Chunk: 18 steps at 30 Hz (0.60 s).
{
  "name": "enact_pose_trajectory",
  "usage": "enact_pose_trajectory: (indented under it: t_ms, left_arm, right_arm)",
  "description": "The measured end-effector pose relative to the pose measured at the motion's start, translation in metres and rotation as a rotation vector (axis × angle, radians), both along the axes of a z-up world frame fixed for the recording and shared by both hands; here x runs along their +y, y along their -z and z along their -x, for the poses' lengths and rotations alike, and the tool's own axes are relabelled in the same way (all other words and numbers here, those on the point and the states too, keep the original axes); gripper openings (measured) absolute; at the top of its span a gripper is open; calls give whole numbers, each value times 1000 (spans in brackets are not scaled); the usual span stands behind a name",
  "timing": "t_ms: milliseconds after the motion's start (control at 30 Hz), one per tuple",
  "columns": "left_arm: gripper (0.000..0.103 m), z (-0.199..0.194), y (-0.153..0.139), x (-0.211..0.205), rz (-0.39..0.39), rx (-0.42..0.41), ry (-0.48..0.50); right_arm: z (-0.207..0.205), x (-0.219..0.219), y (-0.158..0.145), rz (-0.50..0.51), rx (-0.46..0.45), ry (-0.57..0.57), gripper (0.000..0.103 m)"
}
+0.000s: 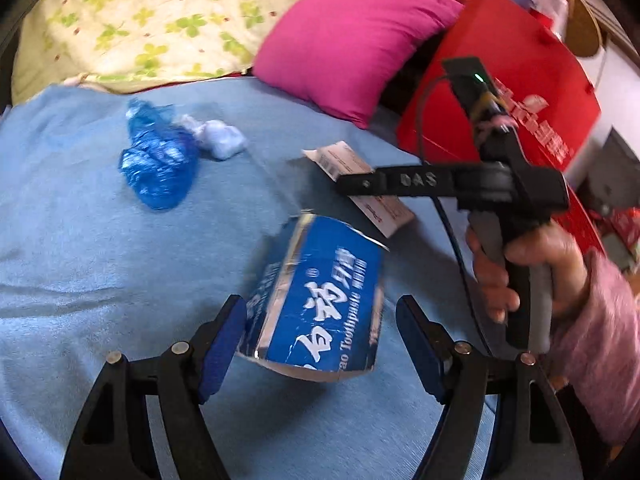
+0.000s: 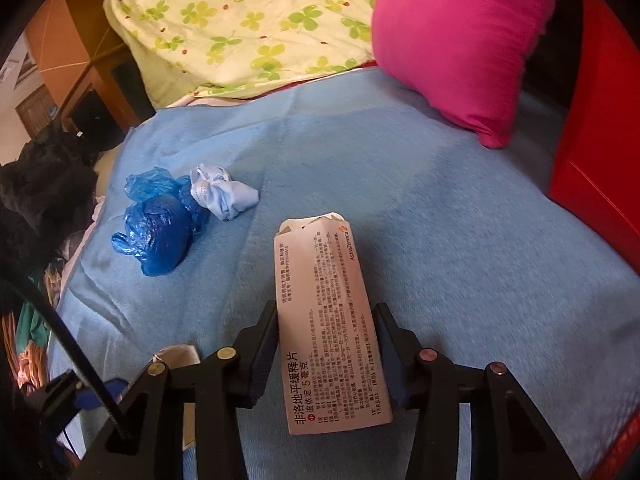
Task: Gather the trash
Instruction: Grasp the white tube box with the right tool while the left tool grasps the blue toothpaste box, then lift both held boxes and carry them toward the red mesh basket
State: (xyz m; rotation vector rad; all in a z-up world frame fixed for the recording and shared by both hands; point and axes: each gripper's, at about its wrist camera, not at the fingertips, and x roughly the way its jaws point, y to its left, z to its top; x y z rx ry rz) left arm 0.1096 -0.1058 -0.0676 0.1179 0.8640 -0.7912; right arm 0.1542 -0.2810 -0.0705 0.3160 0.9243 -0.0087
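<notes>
A blue toothpaste box [image 1: 320,300] lies on the light blue blanket [image 1: 100,280] between the fingers of my left gripper [image 1: 320,344], which is open; its left pad touches the box and its right pad stands apart. My right gripper [image 2: 326,344] is shut on a pale medicine box [image 2: 328,320], one pad against each long side. In the left wrist view the right gripper [image 1: 460,184] is seen side-on over that medicine box [image 1: 360,168]. A crumpled blue plastic bag [image 2: 160,228] and a pale blue wad [image 2: 222,192] lie farther left; both also show in the left wrist view: the bag [image 1: 160,164], the wad [image 1: 220,140].
A magenta cushion [image 1: 348,44] and a clover-print quilt [image 1: 160,12] lie at the back of the bed. A red paper bag [image 1: 520,88] stands on the right. Dark clothes [image 2: 44,200] hang off the blanket's left edge.
</notes>
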Motion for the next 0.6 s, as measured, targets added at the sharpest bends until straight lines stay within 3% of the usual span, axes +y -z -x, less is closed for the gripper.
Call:
enact_pose_trajectory:
  t_ms: [167,400,600]
  left_arm:
    - [78,20,-7,-10,-75,-79,-28]
    - [78,6,4,-22,-140,-48,-152]
    - [67,6,1,-17,-113,-36,-221]
  right_arm:
    - [18,-6,-11,4,-12,23,49]
    - [48,0,-36,31,-59,28,50]
    - [86,8,-64,59,-155,21,50]
